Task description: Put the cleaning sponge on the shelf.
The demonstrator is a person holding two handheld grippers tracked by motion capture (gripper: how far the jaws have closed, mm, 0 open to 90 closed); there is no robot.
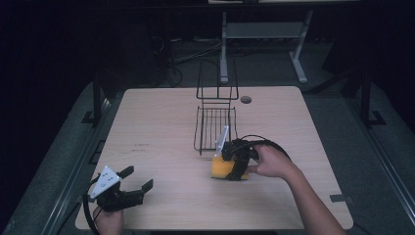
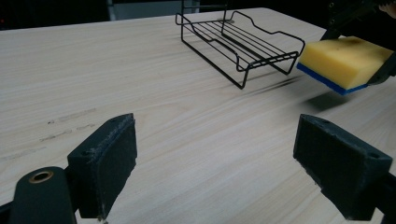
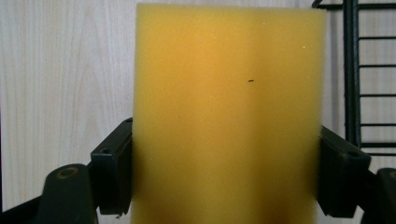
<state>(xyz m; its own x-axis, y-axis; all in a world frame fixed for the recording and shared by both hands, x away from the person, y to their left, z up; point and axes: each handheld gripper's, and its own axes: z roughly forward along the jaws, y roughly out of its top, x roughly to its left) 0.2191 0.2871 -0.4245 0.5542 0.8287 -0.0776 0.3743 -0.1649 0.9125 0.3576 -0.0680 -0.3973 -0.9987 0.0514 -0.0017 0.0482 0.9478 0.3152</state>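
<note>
A yellow sponge with a blue underside is held just above the table, in front of the black wire rack. My right gripper is shut on the sponge, its jaws pressing both long sides. From the left gripper view the sponge hangs tilted at the upper right, casting a shadow on the wood, with the rack behind it. My left gripper sits near the table's front left corner, open, with nothing between its pads.
The wooden table has a round cable hole near its back edge. The rack's tall wire back stands at its far end. A desk frame stands on the floor beyond the table.
</note>
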